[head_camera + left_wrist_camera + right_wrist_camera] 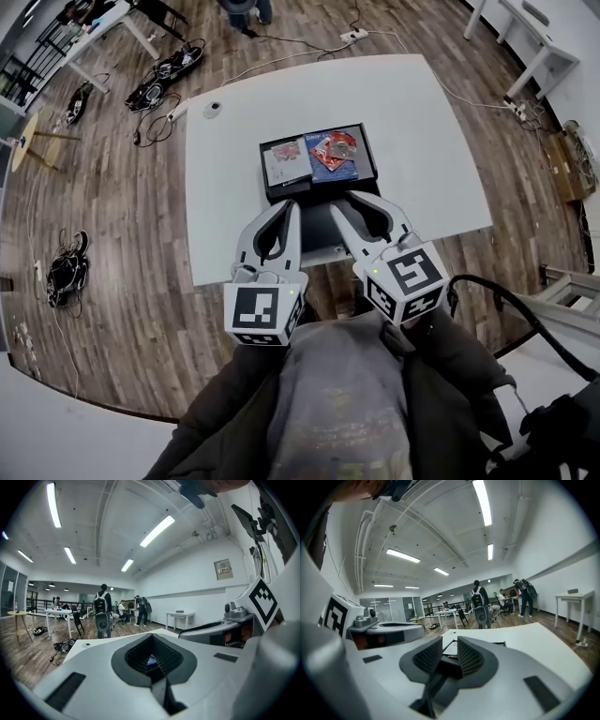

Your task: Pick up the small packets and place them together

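Several small packets lie in a black tray (368, 155) on the white table (422, 141): a red and blue one (333, 155) and a white one (286, 161). Both grippers hover side by side just short of the tray's near edge, pointing at it. My left gripper (293, 206) is shut and empty; through its jaw window a bit of the blue packet (151, 659) shows. My right gripper (354, 201) stands open with a narrow gap and holds nothing. The white packet (449, 649) shows beyond that gap.
A small round object (213, 108) lies on the table's far left corner. Cables and gear (164, 70) are strewn over the wooden floor at the left, near a round stool (33, 131). Another white table (534, 37) stands far right. People stand and sit far off.
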{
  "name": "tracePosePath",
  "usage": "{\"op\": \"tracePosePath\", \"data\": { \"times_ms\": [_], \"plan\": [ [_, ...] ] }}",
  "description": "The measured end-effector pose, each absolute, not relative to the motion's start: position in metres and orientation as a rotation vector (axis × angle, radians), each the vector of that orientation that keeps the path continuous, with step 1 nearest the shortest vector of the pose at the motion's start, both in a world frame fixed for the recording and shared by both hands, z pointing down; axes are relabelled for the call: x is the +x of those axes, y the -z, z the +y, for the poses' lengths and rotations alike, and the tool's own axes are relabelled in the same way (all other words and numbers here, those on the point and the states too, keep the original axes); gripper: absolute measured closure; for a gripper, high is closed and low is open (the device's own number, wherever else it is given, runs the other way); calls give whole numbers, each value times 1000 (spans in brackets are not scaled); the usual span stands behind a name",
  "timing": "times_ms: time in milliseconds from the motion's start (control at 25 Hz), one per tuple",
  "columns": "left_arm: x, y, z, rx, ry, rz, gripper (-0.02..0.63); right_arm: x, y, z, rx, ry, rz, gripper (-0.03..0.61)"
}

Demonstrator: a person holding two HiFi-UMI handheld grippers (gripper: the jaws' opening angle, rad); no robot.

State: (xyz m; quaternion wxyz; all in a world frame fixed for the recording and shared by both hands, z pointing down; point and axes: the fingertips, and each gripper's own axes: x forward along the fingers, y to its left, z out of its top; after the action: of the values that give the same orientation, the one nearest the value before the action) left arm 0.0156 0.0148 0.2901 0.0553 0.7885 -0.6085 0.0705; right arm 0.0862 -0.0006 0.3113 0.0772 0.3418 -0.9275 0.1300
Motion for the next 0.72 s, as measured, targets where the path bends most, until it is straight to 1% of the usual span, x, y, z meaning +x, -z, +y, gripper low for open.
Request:
{"op": "tracePosePath", "data": {
  "times_ms": [160,240,400,600,720],
  "plan": [
    [-31,-300,15,2330,-239,-1919,612,41,-321,-10,970,-402,-2815,477],
    [-41,-295,13,2317,-229,-1905,612,30,-314,-12,963,-402,-2793,477],
    [-19,-288,11,2335,-205,-1866,612,44,-304,-11,952,-390,-2768,477],
    [18,-284,-1,2431,-206,-1783,612,78,-299,-17,1046,-373,-2760,477],
    [25,-283,4,2430,-210,-1771,612,85,-298,-11,1047,-379,-2753,477]
  ]
}}
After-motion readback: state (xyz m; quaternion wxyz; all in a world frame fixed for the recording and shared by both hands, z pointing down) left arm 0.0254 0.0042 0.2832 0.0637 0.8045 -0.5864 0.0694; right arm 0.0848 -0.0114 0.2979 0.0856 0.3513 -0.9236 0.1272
